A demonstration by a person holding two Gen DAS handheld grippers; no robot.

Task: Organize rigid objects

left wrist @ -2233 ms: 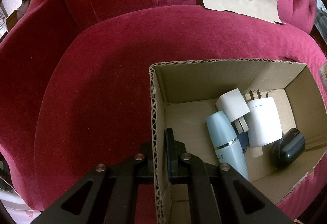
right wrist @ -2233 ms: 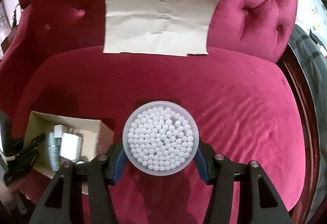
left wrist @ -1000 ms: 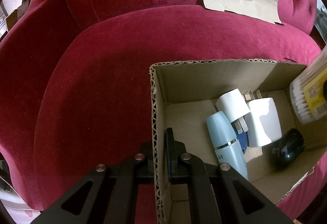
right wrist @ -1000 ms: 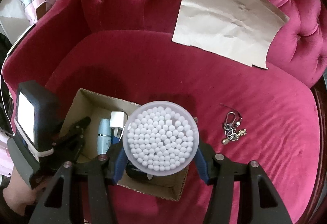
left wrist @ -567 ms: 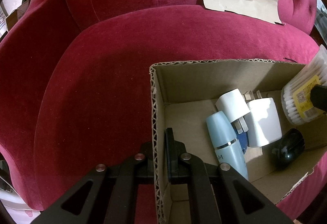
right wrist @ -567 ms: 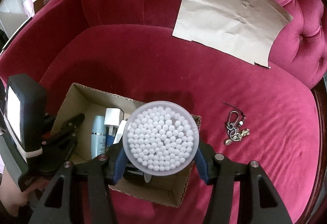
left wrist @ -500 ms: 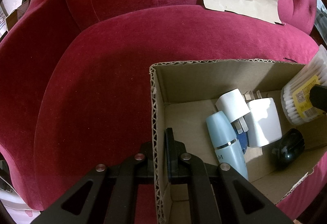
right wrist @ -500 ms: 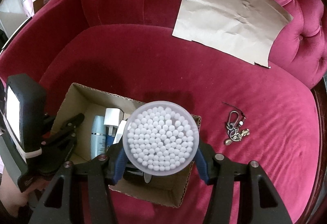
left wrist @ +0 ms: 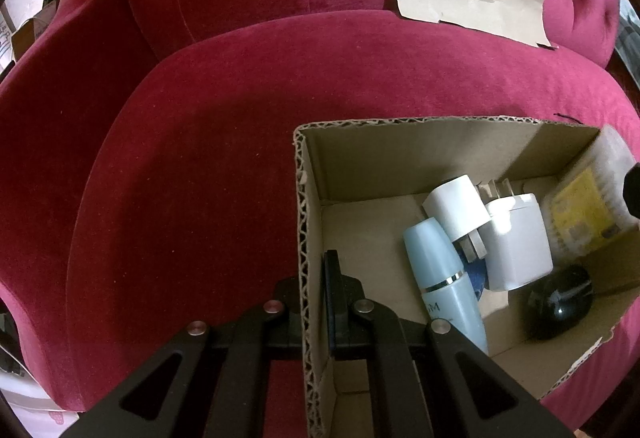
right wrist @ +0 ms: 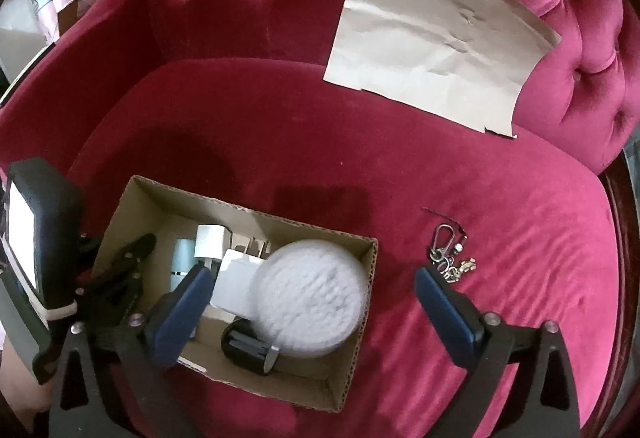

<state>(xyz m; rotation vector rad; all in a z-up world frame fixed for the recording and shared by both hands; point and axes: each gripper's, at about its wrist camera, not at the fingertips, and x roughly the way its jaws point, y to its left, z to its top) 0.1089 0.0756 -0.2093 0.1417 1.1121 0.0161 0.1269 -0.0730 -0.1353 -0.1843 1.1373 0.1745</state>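
While the left gripper (left wrist: 320, 302) pinches the box (right wrist: 362, 280) wall and the right gripper (right wrist: 314, 308) opens, the released cotton-swab tub (right wrist: 310, 300) might topple onto the chargers (right wrist: 236, 278).

Free room and obstacles: sofa seat and cardboard box

The box (right wrist: 362, 250) is filling up: chargers (left wrist: 516, 238), a blue bottle (left wrist: 440, 270), a black mouse (left wrist: 560, 300) and a blurred cotton swab tub (right wrist: 310, 300) are crowding its floor, leaving a bare strip beside the clamped wall. Right of the box, only keys (right wrist: 448, 254) are interrupting the open seat (right wrist: 520, 238).
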